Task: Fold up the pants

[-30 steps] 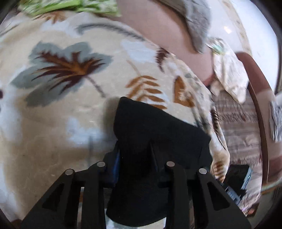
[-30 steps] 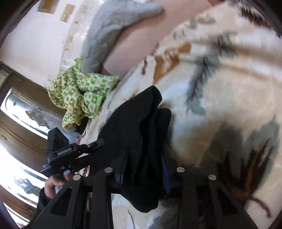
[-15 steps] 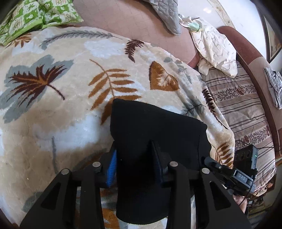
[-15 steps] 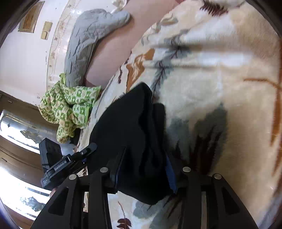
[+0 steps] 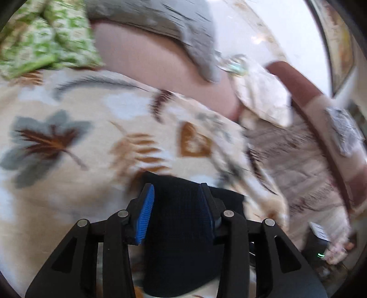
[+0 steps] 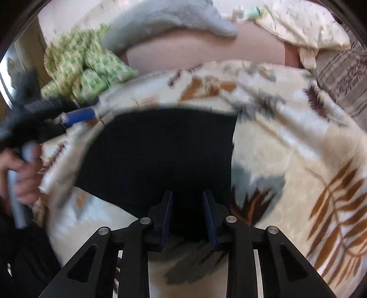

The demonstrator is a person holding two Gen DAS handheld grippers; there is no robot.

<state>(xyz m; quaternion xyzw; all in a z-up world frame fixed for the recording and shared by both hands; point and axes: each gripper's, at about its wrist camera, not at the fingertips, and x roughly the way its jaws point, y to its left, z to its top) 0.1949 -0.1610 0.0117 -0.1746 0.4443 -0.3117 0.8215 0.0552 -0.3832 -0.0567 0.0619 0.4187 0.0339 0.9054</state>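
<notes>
The black pants (image 6: 160,158) lie folded into a flat block on the leaf-patterned blanket (image 6: 286,137). My right gripper (image 6: 187,204) hovers at their near edge. Its jaws are closing, with dark cloth showing in the narrow gap and no clear pinch. In the left wrist view the pants (image 5: 183,240) run between and under the fingers of my left gripper (image 5: 176,197). Its jaws are opening, and the left blue pad (image 5: 144,215) stands bare, off the cloth. From the right wrist view the left gripper (image 6: 75,110) is a blur at the pants' far left corner, with a hand (image 6: 25,174) on its handle.
A green patterned cloth (image 6: 84,66) and a grey pillow (image 6: 172,20) lie beyond the blanket against the pink backrest (image 6: 206,50). A cream cloth (image 5: 263,98), a striped cover (image 5: 298,165) and a brown sofa arm (image 5: 305,87) are to the right.
The right gripper has pulled back and rolled; the pants, bunched in its jaws before, now lie flat ahead of it. The left jaws have widened and its blue pads show.
</notes>
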